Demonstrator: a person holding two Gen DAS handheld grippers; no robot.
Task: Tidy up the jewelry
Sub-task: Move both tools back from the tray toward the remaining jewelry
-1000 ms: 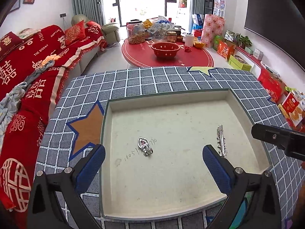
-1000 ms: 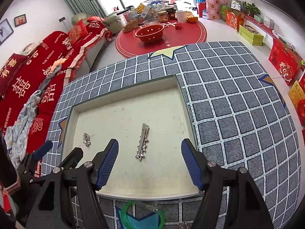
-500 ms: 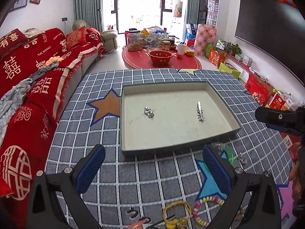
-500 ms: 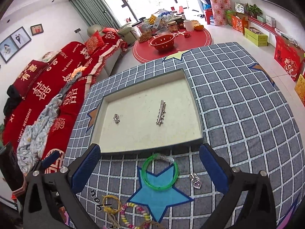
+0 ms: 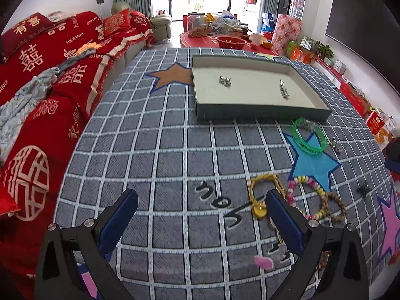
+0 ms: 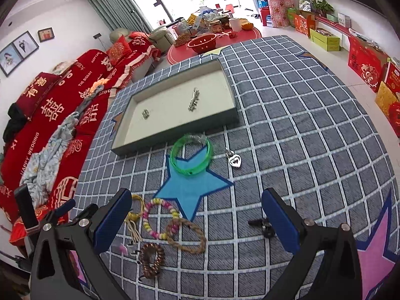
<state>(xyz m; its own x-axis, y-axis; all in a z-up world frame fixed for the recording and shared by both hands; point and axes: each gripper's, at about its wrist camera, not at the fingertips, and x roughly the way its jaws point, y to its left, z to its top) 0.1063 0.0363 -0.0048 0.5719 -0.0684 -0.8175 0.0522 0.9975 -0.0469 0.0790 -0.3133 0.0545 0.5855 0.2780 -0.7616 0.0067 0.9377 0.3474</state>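
A shallow grey-green tray point(image 5: 262, 113) point(image 6: 175, 137) holds a silver pendant point(image 5: 225, 81) point(image 6: 145, 113) and a silver hair clip point(image 5: 283, 90) point(image 6: 193, 99). On the checked cloth near me lie a green bangle point(image 6: 192, 157) point(image 5: 310, 137), a silver heart pendant point(image 6: 234, 159), a pink-yellow bead bracelet point(image 6: 160, 218) point(image 5: 303, 197), a braided bracelet point(image 6: 186, 236), a yellow cord bracelet point(image 5: 262, 195), a brown coil point(image 6: 151, 262) and a black clip point(image 6: 262, 226). My left gripper point(image 5: 200, 221) is open and empty. My right gripper point(image 6: 197, 218) is open and empty above the bracelets.
A red sofa point(image 5: 37, 75) runs along the left of the table. A red round table point(image 6: 215, 42) with a red bowl and jars stands beyond the far edge. Red gift boxes point(image 6: 365, 60) line the right wall.
Both grippers have pulled back from over the tray toward the near side of the table. The loose jewelry on the cloth has come into view. Both stay open.
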